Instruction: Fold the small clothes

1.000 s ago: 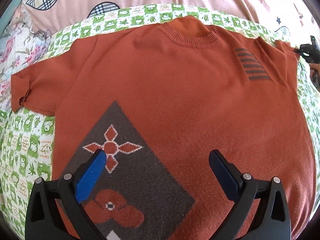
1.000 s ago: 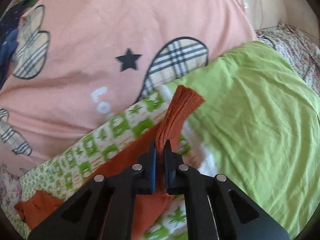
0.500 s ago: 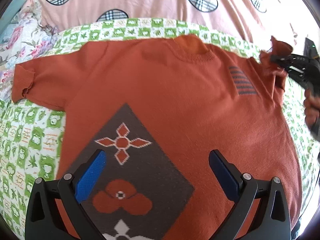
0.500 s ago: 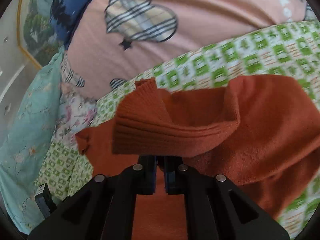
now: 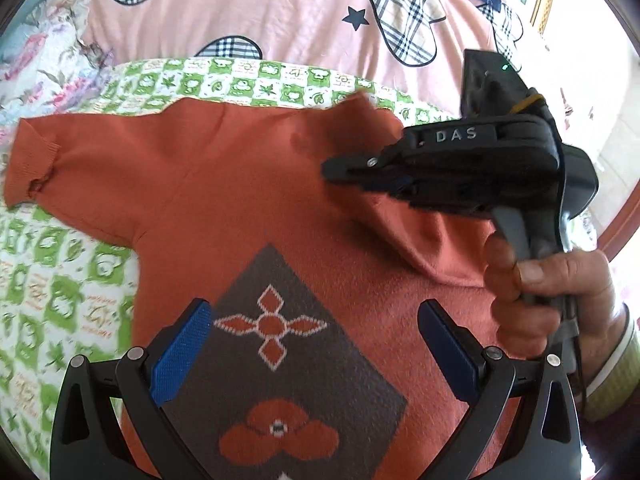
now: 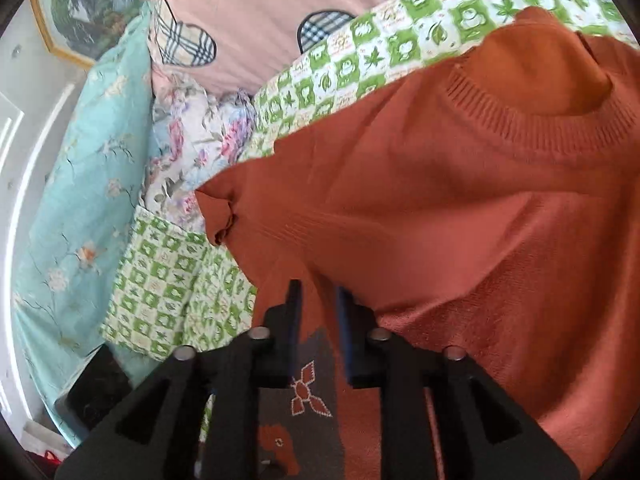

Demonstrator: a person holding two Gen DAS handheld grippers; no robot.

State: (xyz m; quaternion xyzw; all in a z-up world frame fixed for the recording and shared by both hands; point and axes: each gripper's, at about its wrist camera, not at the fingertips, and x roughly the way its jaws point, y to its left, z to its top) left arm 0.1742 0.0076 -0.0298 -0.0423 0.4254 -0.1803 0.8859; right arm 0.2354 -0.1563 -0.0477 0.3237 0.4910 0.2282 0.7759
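Note:
An orange knit sweater (image 5: 240,200) with a dark diamond flower pattern lies on a green checked sheet (image 5: 60,280). Its right sleeve and side are folded over the chest (image 5: 420,236). My left gripper (image 5: 312,344) is open and empty, hovering over the diamond pattern. My right gripper (image 5: 332,170) reaches over the sweater's middle in the left wrist view. In the right wrist view my right gripper (image 6: 318,300) has its jaws slightly parted, with the sweater (image 6: 460,200) lying below; no cloth is clearly between the pads. The left sleeve (image 6: 218,216) lies spread out.
A pink quilt with plaid hearts (image 5: 280,12) lies behind the sweater. A floral cloth (image 6: 192,136) and a teal flowered pillow (image 6: 80,184) are at the left. A framed picture (image 6: 88,8) hangs on the wall.
My right gripper carried the right sleeve across over the sweater's chest and its jaws have parted a little. The left gripper stayed open over the pattern.

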